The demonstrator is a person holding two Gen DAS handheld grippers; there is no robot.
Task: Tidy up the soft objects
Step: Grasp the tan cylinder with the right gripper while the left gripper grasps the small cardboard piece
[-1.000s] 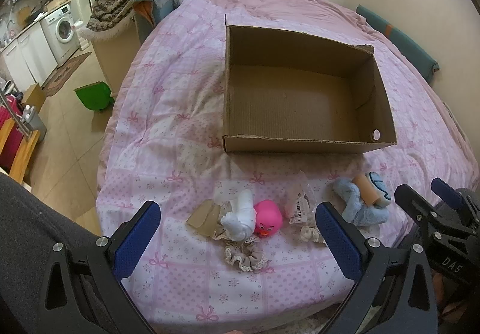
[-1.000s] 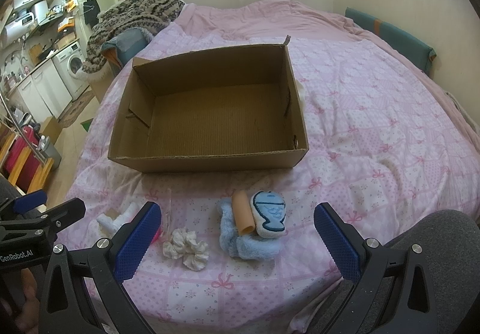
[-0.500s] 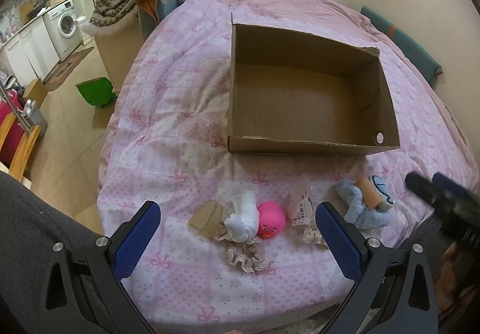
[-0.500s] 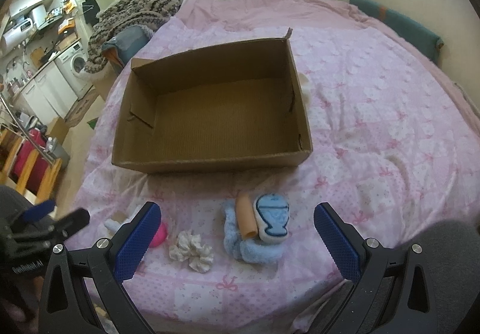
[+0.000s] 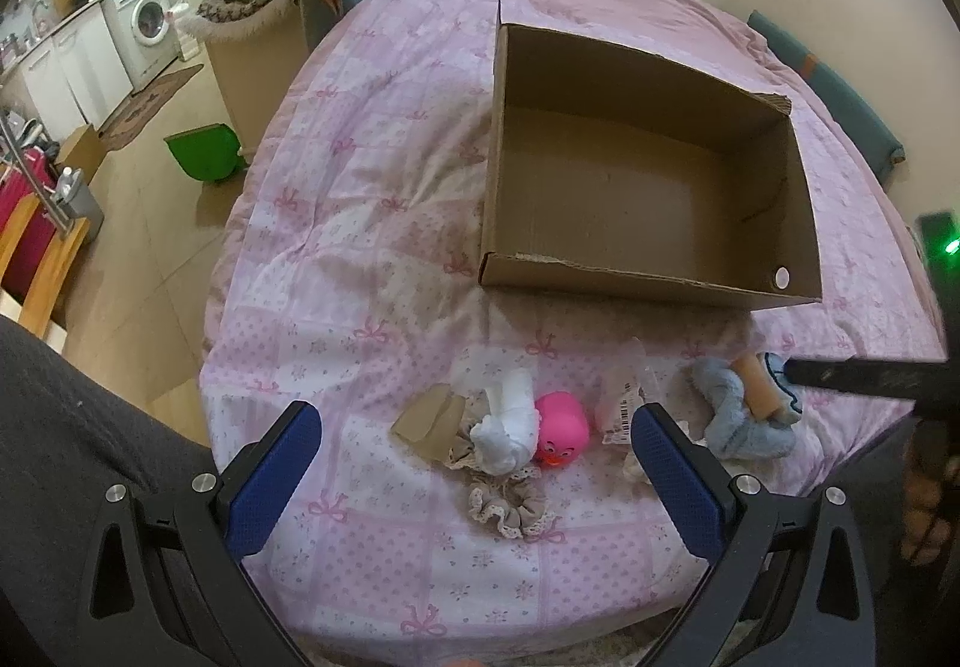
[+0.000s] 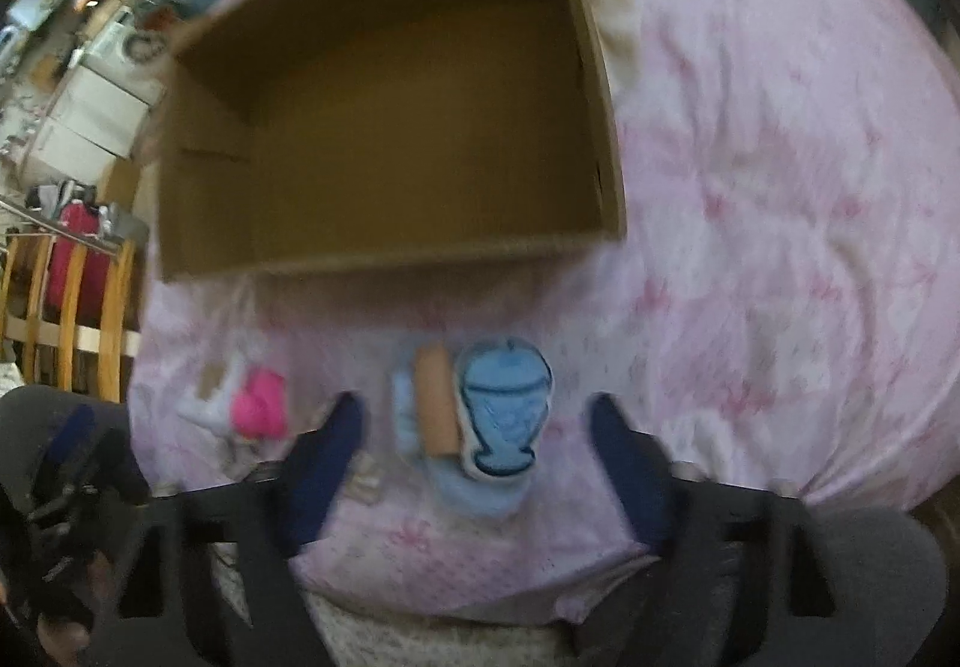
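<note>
Pink bed [image 5: 372, 223]: our right gripper [image 6: 474, 427] closing astride blue plush bundle [image 6: 498, 415], untouched; left gripper [image 5: 474, 433] apart.

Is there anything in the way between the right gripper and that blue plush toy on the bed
Nothing visible. The right gripper sits directly over the blue plush toy, its jaws closing with the toy between them but not yet pressed. The pink duck lies off to the side, and the cardboard box stands beyond.
</note>
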